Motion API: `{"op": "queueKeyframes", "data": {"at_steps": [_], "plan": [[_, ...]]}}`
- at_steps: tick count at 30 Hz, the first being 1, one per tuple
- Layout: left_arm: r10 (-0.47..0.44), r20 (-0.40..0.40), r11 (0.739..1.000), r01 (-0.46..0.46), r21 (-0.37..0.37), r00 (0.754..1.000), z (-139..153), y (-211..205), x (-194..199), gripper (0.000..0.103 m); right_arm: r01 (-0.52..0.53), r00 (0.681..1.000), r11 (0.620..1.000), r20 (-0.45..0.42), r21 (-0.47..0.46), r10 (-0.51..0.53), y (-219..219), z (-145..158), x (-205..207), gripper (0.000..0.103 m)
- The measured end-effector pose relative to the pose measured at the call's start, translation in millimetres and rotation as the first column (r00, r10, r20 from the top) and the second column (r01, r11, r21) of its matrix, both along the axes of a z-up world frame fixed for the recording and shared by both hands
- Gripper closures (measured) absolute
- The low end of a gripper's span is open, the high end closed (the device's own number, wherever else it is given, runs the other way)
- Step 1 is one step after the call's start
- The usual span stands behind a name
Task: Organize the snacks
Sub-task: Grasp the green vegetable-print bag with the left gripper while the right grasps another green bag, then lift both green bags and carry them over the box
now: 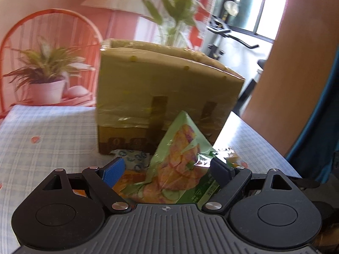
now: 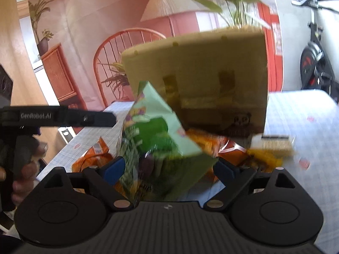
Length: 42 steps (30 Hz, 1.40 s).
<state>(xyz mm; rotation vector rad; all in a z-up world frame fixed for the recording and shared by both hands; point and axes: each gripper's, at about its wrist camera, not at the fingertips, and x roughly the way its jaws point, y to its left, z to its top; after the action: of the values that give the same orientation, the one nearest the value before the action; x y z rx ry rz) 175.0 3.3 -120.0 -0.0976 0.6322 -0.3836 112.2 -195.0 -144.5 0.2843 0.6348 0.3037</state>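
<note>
Both grippers, left (image 1: 166,170) and right (image 2: 169,169), stand wide with the green snack bag (image 1: 180,160) between unpressed pads at lower centre, before the cardboard box (image 1: 165,89); it looks light, crinkly, slippery; pinch its sealed edge gently.

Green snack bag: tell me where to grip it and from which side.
Take the green snack bag by its upright pointed top corner, coming from the near side. That peak stands clear above the orange packets, while the cardboard box close behind blocks the far side. The corner is thin and flat, which probably suits the pads.
</note>
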Motion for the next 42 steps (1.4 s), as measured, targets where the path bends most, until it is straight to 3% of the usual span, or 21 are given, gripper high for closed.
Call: {"op": "queueKeyframes", "data": {"at_steps": [2, 4, 8, 14, 33, 38, 42], "plan": [[-0.024, 0.010, 1.000, 0.024, -0.008, 1.000, -0.6, -0.6, 4.4, 0.014, -0.010, 1.000, 1.000, -0.012, 0.015, 0.010, 1.4, -4.3, -0.2, 0.012], [-0.050, 0.006, 0.999, 0.050, -0.022, 0.999, -1.6, -0.7, 13.0, 0.014, -0.019, 1.000, 0.999, -0.018, 0.033, 0.019, 0.9, -6.5, 0.4, 0.026], [-0.099, -0.012, 0.994, 0.098, -0.044, 0.995, -5.8, -1.4, 29.2, 0.014, -0.021, 0.999, 0.998, -0.027, 0.057, 0.023, -5.9, -9.2, 2.5, 0.035], [-0.174, -0.061, 0.973, 0.162, -0.161, 0.983, -22.1, 7.2, 54.8, 0.014, -0.012, 1.000, 0.998, -0.028, 0.059, 0.013, -10.6, -11.0, 2.9, 0.037], [-0.297, -0.094, 0.942, 0.275, -0.194, 0.950, -52.5, -12.7, 73.0, 0.009, 0.016, 0.999, 0.998, -0.051, 0.063, -0.013, -12.1, -14.2, 9.5, 0.039], [-0.275, -0.024, 0.949, 0.268, -0.167, 0.961, -46.1, -13.3, 58.7, 0.029, 0.041, 0.997, 0.993, -0.064, 0.106, -0.034, -13.2, -13.2, 9.2, 0.040], [-0.265, -0.016, 0.949, 0.258, -0.179, 0.964, -38.5, -11.1, 53.6, 0.034, 0.036, 0.998, 0.995, -0.050, 0.094, -0.031, -9.8, -6.9, 9.5, 0.040]]}}
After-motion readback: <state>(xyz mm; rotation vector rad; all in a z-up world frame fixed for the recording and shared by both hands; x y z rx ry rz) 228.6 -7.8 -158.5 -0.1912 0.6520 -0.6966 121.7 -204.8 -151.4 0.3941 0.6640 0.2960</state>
